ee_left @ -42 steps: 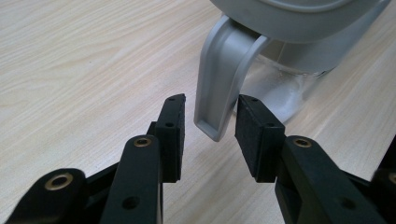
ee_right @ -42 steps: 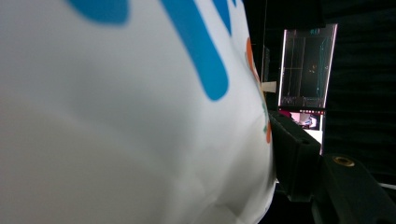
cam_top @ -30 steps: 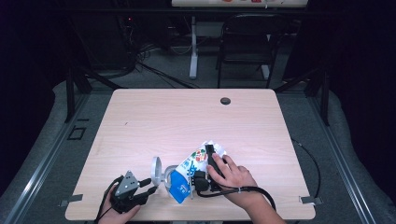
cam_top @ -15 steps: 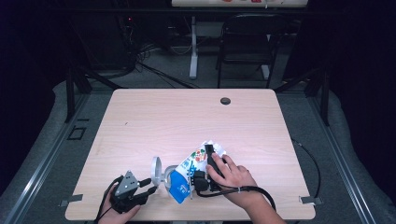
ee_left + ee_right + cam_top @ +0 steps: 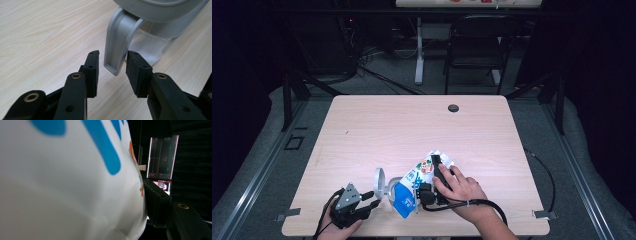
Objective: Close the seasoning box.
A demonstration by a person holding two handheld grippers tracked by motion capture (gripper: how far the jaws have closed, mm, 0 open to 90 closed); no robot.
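Note:
A clear jug (image 5: 384, 186) with a grey lid and grey handle stands near the table's front edge. In the left gripper view its handle (image 5: 115, 56) hangs between my left gripper's (image 5: 113, 72) pads (image 5: 93, 71) with a small gap on each side, so that gripper is open. In the high view the left gripper (image 5: 373, 201) sits just left of the jug. A white and blue carton (image 5: 411, 192) lies tilted with its blue end toward the jug. My right gripper (image 5: 428, 190) is shut on it; the carton (image 5: 67, 180) presses against one black pad (image 5: 156, 205).
The light wooden table (image 5: 412, 125) has a dark cable hole (image 5: 453, 108) at its far side. A cable (image 5: 542, 170) trails off the right edge. A black chair (image 5: 482, 45) and desk legs stand on the floor beyond.

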